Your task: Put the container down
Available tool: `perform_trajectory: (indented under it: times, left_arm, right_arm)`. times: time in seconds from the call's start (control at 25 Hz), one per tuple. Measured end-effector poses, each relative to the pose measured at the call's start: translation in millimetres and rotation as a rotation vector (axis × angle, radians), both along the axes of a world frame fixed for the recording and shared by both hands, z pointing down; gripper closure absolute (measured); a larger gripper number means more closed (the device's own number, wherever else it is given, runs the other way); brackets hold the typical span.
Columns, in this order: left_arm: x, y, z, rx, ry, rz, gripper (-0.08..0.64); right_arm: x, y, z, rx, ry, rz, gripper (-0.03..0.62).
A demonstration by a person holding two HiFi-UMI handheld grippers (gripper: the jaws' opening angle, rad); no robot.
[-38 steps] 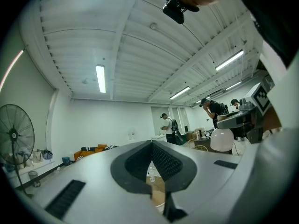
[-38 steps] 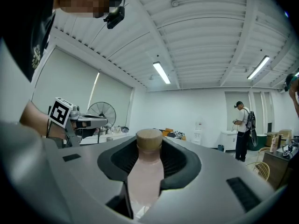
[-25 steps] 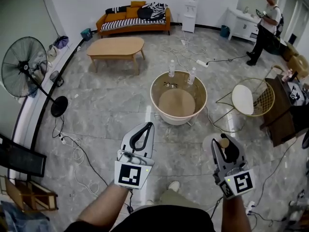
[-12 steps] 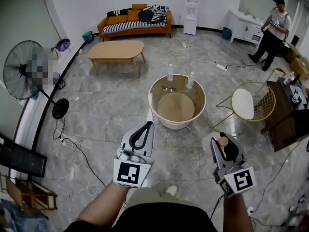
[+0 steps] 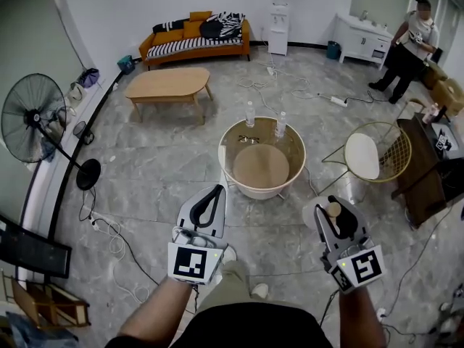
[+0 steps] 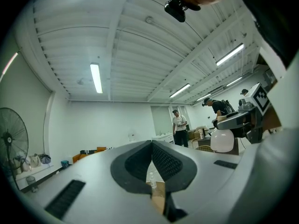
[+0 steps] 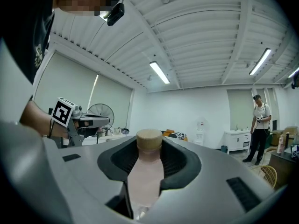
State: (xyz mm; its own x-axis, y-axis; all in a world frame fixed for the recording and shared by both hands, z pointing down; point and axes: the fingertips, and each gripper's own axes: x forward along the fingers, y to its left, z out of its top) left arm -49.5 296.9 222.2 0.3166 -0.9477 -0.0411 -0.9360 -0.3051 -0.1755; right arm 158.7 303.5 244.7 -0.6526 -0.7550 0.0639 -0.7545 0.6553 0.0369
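Left of the round table (image 5: pixel 222 159), well apart from it, a standing fan (image 5: pixel 30 112) sits by the wall. Nearer the person's body than the table, and slightly left of its middle, the left gripper (image 5: pixel 217 191) hangs over bare floor. Its jaws are pressed together with nothing between them, and only the far-off table shows through the loop behind the tips.

On the table's far rim two clear water bottles (image 5: pixel 250 113) stand upright. The near part of its top looks free.

Right of the table's near edge and back toward the person, the right gripper (image 5: pixel 336 216) is clamped on the container (image 7: pixel 145 174). This is a pale bottle with a tan stopper (image 7: pixel 149 139). It sits lengthwise in the jaws, with the stopper at the tips and the body running back toward the hand. Its long axis therefore follows the gripper, which points forward and tilts upward, as the ceiling in the right gripper view suggests.

The container is held in the air over the floor, touching nothing but the pads. Further right of the table stands a wire chair (image 5: pixel 395 147).

The table lies ahead and to the left of the loaded gripper, so setting the bottle there would probably mean a forward reach angled inward. The base, which is hidden low in the jaws, would have to lead downward. The right hand carries the load, and the left is about as near the table but empty.
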Motion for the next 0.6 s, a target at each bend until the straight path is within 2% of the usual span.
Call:
perform_trajectory:
  times: [0.24,0.6]
  left_arm:
    - [3,-25,5,0.001,-0.005,0.034,0.545]
    - [-6,-66,9,-0.001,0.011,0.035,0.545]
  right_arm:
    - [-10,-21,-6,0.002,-0.033,0.013,0.445]
    - [-7,-61,1,0.019,0.003,0.068,0.445]
